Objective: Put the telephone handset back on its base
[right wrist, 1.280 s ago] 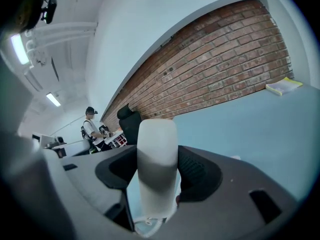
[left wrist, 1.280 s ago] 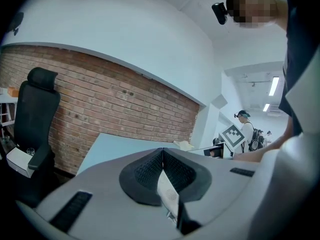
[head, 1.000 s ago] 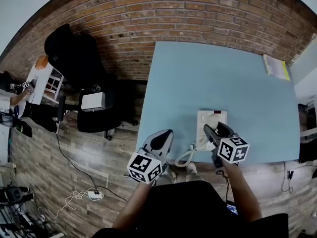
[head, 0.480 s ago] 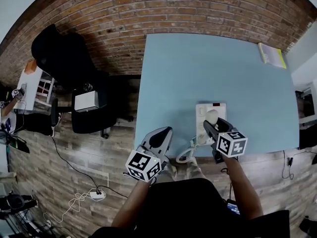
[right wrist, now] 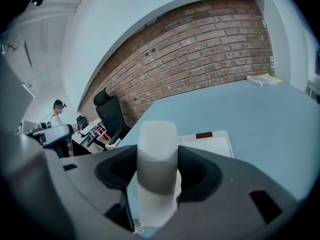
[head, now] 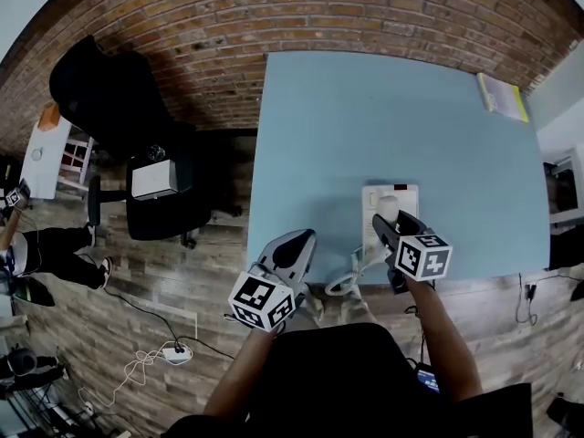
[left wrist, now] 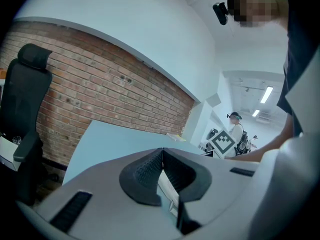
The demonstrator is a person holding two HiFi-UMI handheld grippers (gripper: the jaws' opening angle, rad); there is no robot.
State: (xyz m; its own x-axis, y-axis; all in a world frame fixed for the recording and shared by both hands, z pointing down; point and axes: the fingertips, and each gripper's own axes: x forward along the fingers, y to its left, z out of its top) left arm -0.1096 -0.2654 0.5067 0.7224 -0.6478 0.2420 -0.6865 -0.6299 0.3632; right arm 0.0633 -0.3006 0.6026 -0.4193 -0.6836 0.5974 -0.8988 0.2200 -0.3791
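The white telephone handset [right wrist: 157, 144] stands upright between the pads of my right gripper [right wrist: 158, 176], which is shut on it. Just beyond it the white telephone base [right wrist: 210, 143] lies flat on the blue table [right wrist: 260, 114]. In the head view my right gripper [head: 385, 228] holds the handset [head: 387, 208] over the near part of the base [head: 404, 199], close to the table's front edge. A coiled cord [head: 343, 284] hangs off that edge. My left gripper [head: 295, 247] is off the table's front left corner, shut and with nothing in it [left wrist: 162, 165].
A yellow-edged book [head: 500, 97] lies at the table's far right corner. A brick wall runs behind the table. A black office chair [head: 109, 94] and a chair with a white box [head: 157, 182] stand left of the table. A person [left wrist: 235, 129] stands in the background.
The head view has shifted a little. My right gripper keeps the handset over the base, nearly in the same place. The left gripper has stayed put.
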